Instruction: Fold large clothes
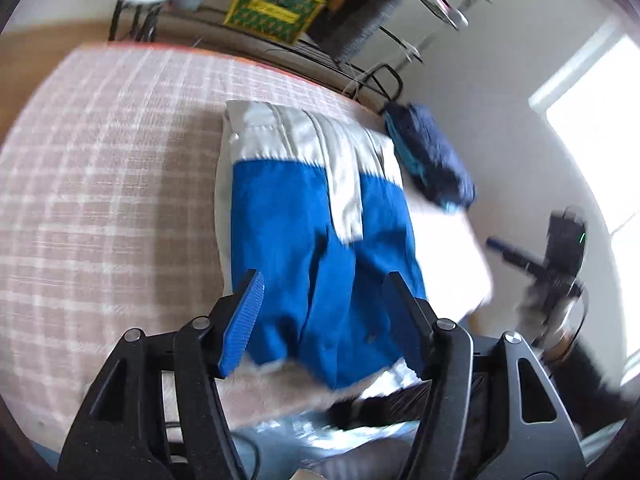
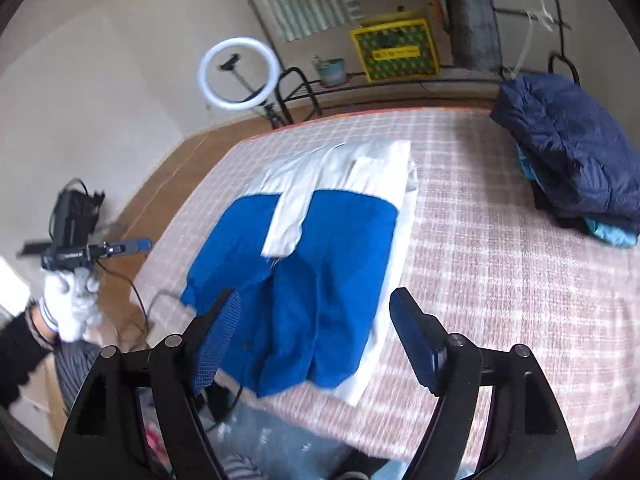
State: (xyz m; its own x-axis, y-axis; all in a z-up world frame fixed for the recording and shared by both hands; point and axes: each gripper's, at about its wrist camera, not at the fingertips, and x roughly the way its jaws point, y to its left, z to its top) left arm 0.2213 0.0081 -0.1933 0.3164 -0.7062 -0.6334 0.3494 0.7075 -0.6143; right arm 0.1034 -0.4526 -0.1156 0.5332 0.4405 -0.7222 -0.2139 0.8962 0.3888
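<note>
1. Where the checked bed [image 2: 500, 280] nears its front edge, a folded blue-and-white garment [image 2: 304, 280] lies flat.
2. Left gripper [image 1: 320, 312] hovers above its blue part, jaws apart, empty.
3. Right gripper [image 2: 316, 332] hovers likewise, jaws apart, empty.
4. A navy jacket [image 2: 572, 148] sits piled well apart, at the bed's far corner.
</note>
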